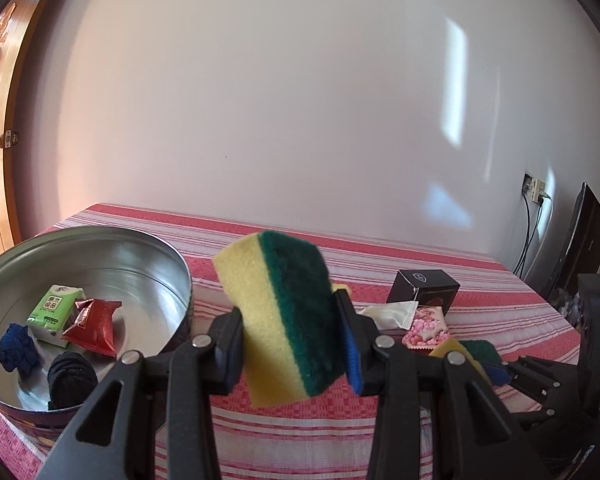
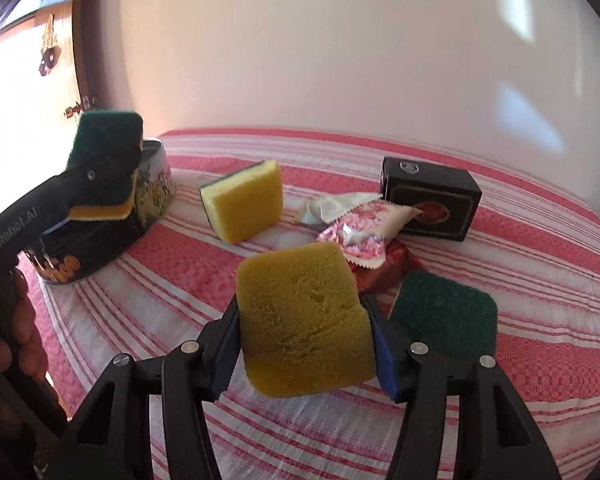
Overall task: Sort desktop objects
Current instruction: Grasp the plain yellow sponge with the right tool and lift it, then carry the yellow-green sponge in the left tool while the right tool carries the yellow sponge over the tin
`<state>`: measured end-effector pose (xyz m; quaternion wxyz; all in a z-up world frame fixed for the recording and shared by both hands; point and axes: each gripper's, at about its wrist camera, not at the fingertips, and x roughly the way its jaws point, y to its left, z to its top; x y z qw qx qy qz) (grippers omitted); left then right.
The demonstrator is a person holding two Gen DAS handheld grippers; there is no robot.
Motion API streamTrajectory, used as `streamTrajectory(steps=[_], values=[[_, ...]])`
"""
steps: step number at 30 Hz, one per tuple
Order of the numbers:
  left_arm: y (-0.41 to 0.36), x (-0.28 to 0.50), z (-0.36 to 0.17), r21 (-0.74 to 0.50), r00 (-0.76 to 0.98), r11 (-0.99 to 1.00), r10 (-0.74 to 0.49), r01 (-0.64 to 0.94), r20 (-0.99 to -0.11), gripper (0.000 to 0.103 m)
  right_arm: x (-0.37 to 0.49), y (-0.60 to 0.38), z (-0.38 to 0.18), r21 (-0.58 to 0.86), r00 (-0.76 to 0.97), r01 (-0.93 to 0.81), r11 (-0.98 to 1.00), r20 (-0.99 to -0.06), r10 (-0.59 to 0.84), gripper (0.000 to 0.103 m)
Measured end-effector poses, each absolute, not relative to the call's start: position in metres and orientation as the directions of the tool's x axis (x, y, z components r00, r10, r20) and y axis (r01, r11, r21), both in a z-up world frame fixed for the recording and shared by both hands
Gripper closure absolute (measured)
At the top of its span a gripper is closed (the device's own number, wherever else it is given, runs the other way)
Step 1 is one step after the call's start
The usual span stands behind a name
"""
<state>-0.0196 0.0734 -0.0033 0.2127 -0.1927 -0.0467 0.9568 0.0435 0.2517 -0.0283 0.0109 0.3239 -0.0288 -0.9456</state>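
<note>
My left gripper point(image 1: 290, 334) is shut on a yellow-and-green sponge point(image 1: 280, 312), held above the striped cloth beside a round metal tin point(image 1: 168, 256). The tin holds a green tissue pack point(image 1: 54, 310), a red packet point(image 1: 94, 326), a blue cloth point(image 1: 16, 350) and a dark round item point(image 1: 72, 376). My right gripper point(image 2: 306, 350) is shut on a second sponge point(image 2: 304, 320), yellow side up, above the table. The left gripper and its sponge point(image 2: 108, 160) show at the left of the right wrist view, over the tin point(image 2: 152, 196).
On the red-striped tablecloth point(image 2: 540, 352) lie a third sponge point(image 2: 246, 200), a fourth, green side up point(image 2: 446, 314), a white packet point(image 2: 328, 206), a pink candy packet point(image 2: 360, 240), a red packet point(image 2: 384, 274) and a black box point(image 2: 430, 202). A wall stands behind.
</note>
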Motion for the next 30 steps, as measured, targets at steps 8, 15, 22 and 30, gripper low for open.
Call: streamTrajectory(steps=[8, 15, 22, 30], values=[[0.06, -0.022, -0.002, -0.146, -0.871, -0.929, 0.369, -0.34, -0.325, 0.064, 0.04, 0.239, 0.016, 0.156, -0.926, 0.025, -0.987, -0.369, -0.081, 0.043], [0.046, -0.022, 0.002, -0.082, -0.92, -0.96, 0.281, -0.269, -0.272, 0.064, 0.052, 0.215, 0.039, 0.085, -0.992, -0.084, -0.993, -0.098, 0.075, 0.043], [0.031, -0.023, -0.001, -0.09, -0.93, -0.968, 0.251, -0.235, -0.267, 0.064, 0.051, 0.2, 0.028, 0.03, -0.99, -0.132, -0.991, -0.058, 0.13, 0.043], [0.024, -0.021, 0.001, -0.113, -0.93, -0.964, 0.263, -0.241, -0.258, 0.064, 0.05, 0.203, 0.026, 0.038, -0.99, -0.116, -0.993, -0.086, 0.112, 0.043]])
